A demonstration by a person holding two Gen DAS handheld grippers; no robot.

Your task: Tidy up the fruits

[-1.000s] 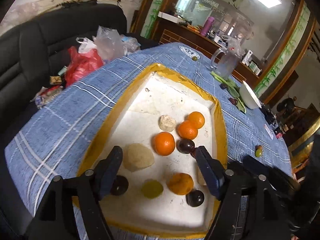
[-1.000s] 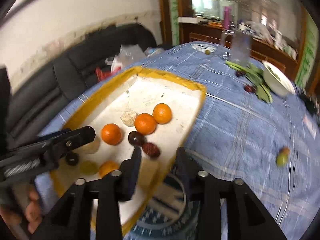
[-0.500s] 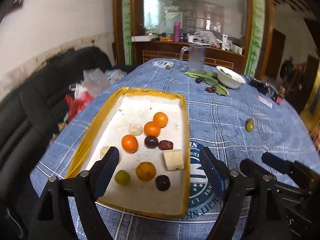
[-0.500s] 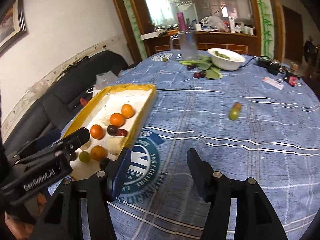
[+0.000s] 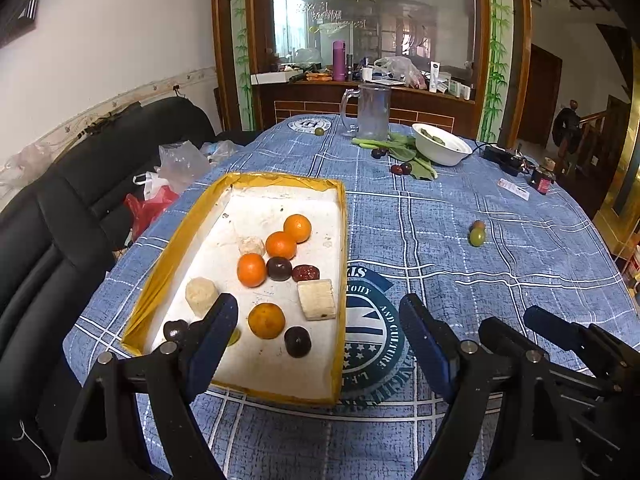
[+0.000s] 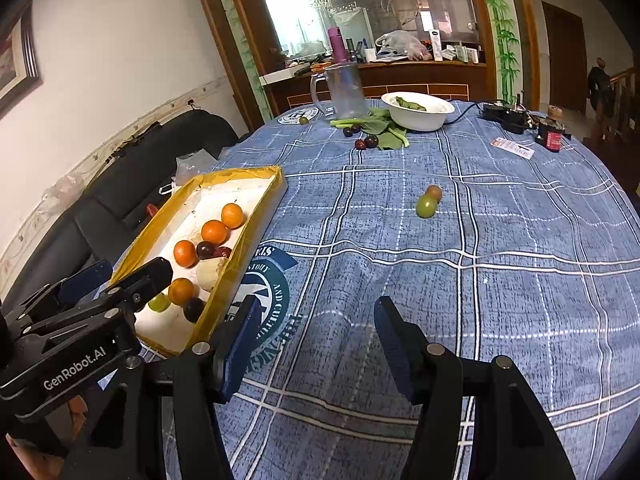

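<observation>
A yellow-rimmed white tray (image 5: 342, 248) (image 6: 256, 216) lies on the blue checked tablecloth and holds several oranges (image 5: 251, 269), dark plums (image 5: 297, 341), a red date (image 5: 305, 272) and pale chunks (image 5: 317, 299). A green fruit (image 6: 425, 206) (image 5: 477, 237) touching a brownish one (image 6: 434, 192) lies loose mid-table. More dark fruits (image 6: 366, 142) lie by the greens. My left gripper (image 5: 318, 336) is open and empty above the tray's near end. My right gripper (image 6: 316, 340) is open and empty over bare cloth, right of the tray.
At the far side stand a glass pitcher (image 5: 372, 111), a white bowl (image 5: 440, 145) on leafy greens (image 5: 400, 150), and a small green fruit (image 5: 319, 131). A black adapter (image 6: 502, 114), small jar (image 6: 552, 136) and packet (image 6: 512, 147) lie far right. A black sofa (image 5: 52, 216) flanks the left.
Both grippers have pulled back and swung right; the views went from close over the tray to wide over the table. The right gripper has opened wider. No fruit moved.
</observation>
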